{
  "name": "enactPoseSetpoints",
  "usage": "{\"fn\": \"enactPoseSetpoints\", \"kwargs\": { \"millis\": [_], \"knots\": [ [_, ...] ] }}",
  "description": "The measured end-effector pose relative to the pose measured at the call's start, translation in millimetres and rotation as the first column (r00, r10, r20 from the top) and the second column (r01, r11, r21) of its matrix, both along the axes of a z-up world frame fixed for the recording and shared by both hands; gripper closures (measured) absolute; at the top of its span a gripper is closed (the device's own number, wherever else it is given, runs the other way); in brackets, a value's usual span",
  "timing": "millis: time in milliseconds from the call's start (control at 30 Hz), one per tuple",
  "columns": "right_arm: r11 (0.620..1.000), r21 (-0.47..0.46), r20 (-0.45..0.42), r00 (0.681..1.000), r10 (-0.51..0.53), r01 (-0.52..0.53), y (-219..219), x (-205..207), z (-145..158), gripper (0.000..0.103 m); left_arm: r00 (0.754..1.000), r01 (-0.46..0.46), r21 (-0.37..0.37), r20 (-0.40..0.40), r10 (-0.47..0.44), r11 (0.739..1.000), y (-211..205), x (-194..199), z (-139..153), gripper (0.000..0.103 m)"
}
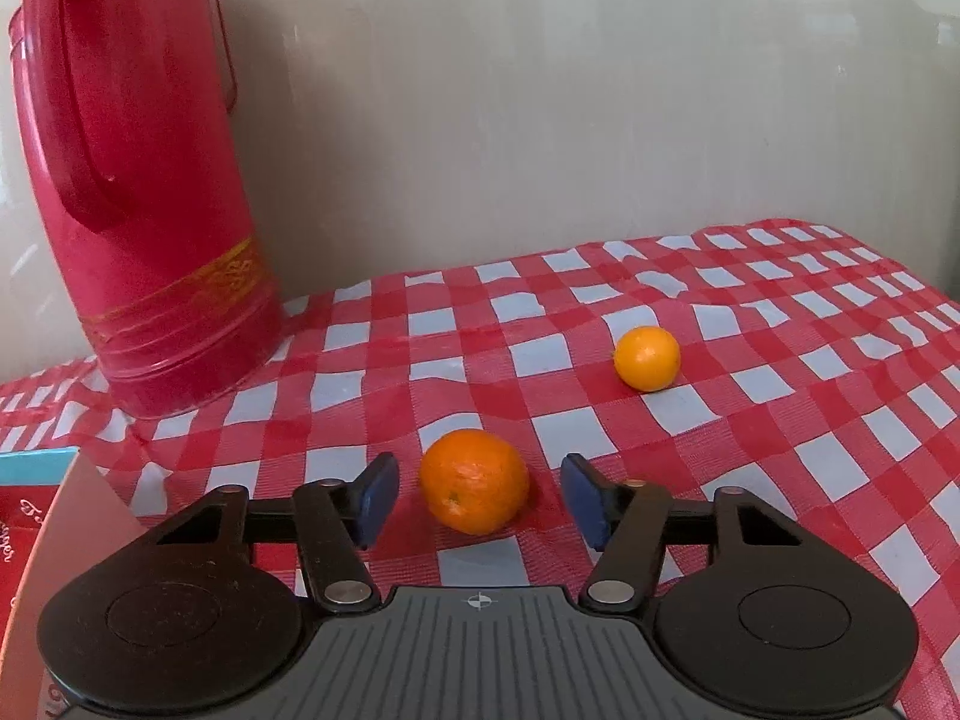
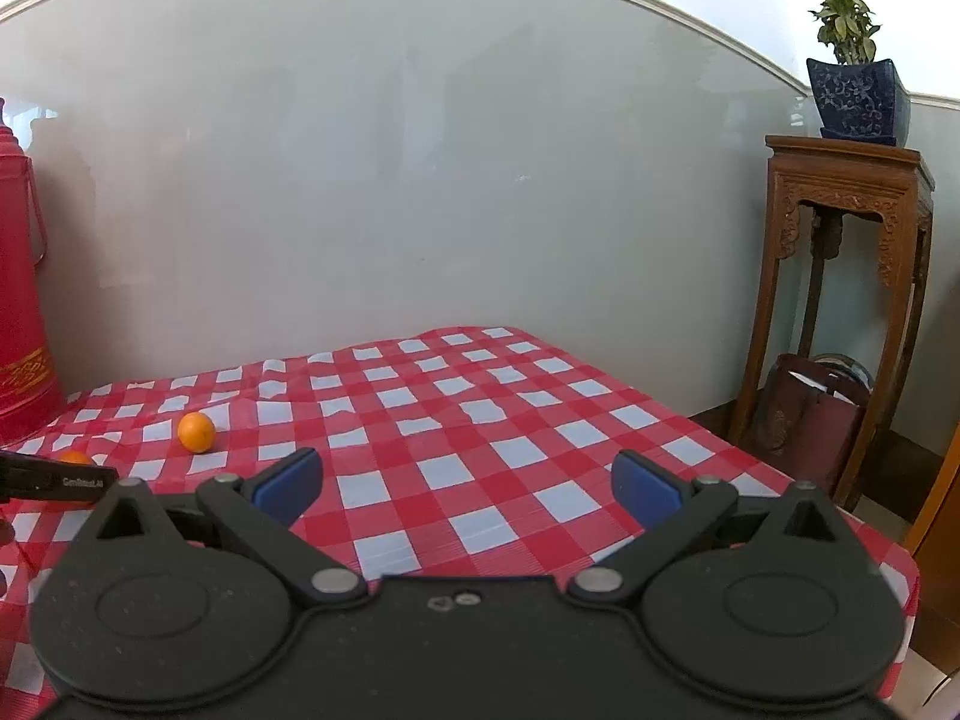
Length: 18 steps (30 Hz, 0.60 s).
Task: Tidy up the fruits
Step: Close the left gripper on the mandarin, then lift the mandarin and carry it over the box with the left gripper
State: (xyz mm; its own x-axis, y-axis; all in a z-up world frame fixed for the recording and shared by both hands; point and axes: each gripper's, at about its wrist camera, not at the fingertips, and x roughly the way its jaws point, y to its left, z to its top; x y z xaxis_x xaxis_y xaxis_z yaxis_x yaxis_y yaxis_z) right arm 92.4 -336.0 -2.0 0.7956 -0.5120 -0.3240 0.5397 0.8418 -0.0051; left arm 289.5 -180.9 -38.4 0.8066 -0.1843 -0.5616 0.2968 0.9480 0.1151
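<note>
Orange (image 1: pixel 474 480) is round, firm, prone to rolling; I grip its widest middle. Left gripper (image 1: pixel 480 495) straddles it, pads not touching.

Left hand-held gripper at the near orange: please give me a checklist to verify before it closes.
1. Near orange sits between the fingers of the left hand-held gripper: ok.
2. Pads touch it: not ok, gaps on both sides.
3. Centred: not ok, nearer the left pad.
4. Far orange is apart: ok.
5. Flask is out of the way: ok.
6. Right hand-held gripper is open, empty: ok.
</note>
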Motion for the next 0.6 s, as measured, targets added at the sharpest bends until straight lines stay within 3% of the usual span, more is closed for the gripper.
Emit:
{"fn": "enactPoseSetpoints", "kwargs": {
  "millis": [600],
  "knots": [
    [1.000, 0.005, -0.014, 1.000, 0.026, -0.026, 4.6, 6.4, -1.4, 0.006, 1.000, 0.011, -0.001, 0.003, -0.011, 1.000, -0.1, 1.2, -1.1, 0.062]
  ]
}}
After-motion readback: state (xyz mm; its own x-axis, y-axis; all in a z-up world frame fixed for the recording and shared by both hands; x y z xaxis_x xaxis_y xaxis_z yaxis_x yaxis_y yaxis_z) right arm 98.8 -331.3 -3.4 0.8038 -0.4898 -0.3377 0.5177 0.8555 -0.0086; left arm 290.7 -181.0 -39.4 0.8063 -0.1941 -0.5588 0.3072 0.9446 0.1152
